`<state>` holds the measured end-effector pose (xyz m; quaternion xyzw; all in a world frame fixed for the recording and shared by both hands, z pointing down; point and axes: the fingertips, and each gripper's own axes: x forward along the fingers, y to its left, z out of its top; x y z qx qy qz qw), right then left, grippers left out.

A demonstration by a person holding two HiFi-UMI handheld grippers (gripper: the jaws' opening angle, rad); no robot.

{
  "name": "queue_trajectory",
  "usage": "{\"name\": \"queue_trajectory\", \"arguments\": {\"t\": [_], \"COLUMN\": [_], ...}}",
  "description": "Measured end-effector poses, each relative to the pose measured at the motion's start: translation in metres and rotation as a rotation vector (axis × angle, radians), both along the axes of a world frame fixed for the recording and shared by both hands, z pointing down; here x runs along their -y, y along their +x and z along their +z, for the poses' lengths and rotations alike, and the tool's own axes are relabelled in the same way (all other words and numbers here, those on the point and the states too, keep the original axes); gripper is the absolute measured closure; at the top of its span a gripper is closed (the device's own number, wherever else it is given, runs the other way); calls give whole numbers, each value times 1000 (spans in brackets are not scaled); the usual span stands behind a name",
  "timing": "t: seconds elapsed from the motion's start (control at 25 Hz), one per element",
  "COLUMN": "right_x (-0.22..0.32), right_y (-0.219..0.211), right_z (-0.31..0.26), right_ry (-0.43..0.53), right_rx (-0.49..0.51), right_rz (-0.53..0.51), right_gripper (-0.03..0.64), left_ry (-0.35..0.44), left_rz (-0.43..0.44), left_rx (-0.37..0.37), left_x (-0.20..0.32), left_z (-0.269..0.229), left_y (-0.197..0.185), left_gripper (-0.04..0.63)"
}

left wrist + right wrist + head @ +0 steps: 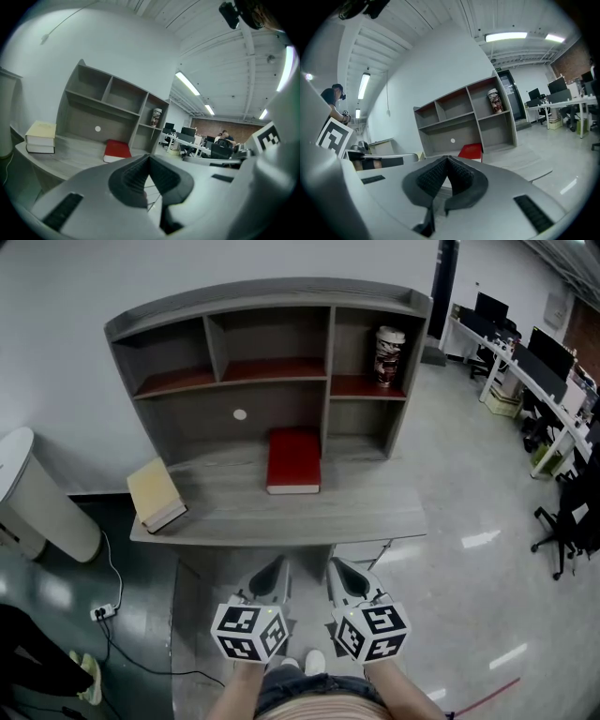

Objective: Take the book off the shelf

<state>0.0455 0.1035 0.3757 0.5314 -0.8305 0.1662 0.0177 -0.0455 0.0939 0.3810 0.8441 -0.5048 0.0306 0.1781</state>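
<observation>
A red book (293,460) lies flat on the grey desk (375,512), under the middle of the shelf unit (272,334); it also shows in the left gripper view (117,150) and the right gripper view (471,151). A thick cream book (156,494) lies at the desk's left end, also seen as a cream book (41,136). My left gripper (277,570) and right gripper (339,571) hang side by side below the desk's front edge, well short of the books. Both are shut and empty.
A patterned canister (388,356) stands in the shelf's right compartment. A white round bin (42,498) stands left of the desk, with a cable and power strip (103,612) on the floor. Office desks, monitors and chairs (539,381) fill the far right.
</observation>
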Motion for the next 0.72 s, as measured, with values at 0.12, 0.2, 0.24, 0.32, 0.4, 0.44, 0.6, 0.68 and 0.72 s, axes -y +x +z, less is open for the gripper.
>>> {"name": "queue_trajectory", "arguments": {"t": [0.12,0.2,0.24,0.32,0.4,0.44,0.6,0.68,0.72], "right_x": [4,7,9,11,14,15,20,22,23], "right_y": [3,5,5,6,7,8,15,18,19], "right_z": [-1,-1,-2,-2,-4,-4,-7,-10,-11], "right_ry": [9,11,11,13,15,17,23,32,38], "right_rx": [6,16,22,32,38,42,63,70,72], "right_rz": [0,-2,-4,-7,-11,-14,-20,-20,-21], "right_gripper": [607,607,607,607,607,607,607,607,607], "left_ry": [1,2,2,4,8,12,22,28,32], "left_rz": [3,0,-2,-7,-10,-12,-30,-43,-48], "left_rx": [7,6,4,4,7,8,14,15,14], "left_x": [4,7,8,10,13,14,20,24,25], "left_z": [0,-1,-2,-3,-4,-5,-10,-13,-14], "left_y": [3,3,3,3,3,4,2,0,-1], "left_gripper": [584,583,584,584,584,584,583,584,583]}}
